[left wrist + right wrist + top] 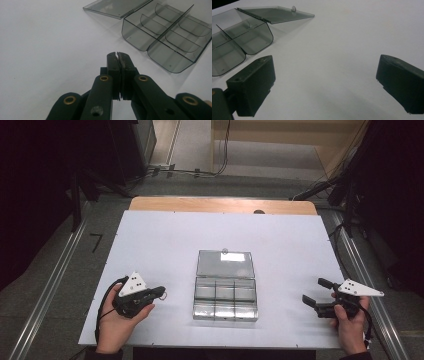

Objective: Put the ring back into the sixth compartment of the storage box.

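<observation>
A clear plastic compartment box (225, 297) lies open in the middle of the white table (150, 245), its lid (225, 263) folded flat on the far side. Its several compartments hold nothing. My left gripper (161, 291) rests on the table left of the box, jaws pressed together with nothing between them; the left gripper view shows the shut tips (117, 55) pointing toward the box (165, 32). My right gripper (314, 292) sits to the right of the box, jaws wide apart and bare. Its two fingers (252, 85) frame bare table, with the box (239, 42) at upper left.
The white table ends in a wooden strip (220, 205) at the far side. Cables (190, 170) run across the floor beyond. Dark equipment stands at both far corners. Metal rails (50, 285) flank the table.
</observation>
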The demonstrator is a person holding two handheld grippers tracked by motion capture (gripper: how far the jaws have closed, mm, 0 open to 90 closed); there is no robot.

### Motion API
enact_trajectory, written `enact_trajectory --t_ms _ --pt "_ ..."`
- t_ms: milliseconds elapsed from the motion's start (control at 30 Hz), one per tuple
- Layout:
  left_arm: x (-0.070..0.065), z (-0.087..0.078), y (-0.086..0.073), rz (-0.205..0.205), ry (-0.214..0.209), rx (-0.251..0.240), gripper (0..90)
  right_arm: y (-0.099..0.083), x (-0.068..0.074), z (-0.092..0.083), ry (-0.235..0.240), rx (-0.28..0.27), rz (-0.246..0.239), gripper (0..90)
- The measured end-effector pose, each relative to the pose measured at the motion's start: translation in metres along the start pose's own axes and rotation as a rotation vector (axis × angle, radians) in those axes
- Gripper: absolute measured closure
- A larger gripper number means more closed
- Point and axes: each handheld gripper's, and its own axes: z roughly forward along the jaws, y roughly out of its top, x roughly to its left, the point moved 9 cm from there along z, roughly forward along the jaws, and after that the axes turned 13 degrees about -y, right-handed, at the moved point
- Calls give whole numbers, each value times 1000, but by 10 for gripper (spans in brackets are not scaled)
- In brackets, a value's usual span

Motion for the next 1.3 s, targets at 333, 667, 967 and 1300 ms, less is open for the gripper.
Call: enact_trajectory --t_ms 333,667,967,1300 --pt "-7 2 8 6 -16 -15 893 0 0 0 -3 1 -2 9" --pt "-17 8 16 26 -37 -17 893 0 0 0 -6 5 -6 9" --pt "-24 14 23 42 -56 -20 893 0 1 1 -7 4 -9 9" --pt "-32 21 29 55 -78 -22 893 0 1 1 -8 4 -11 9"
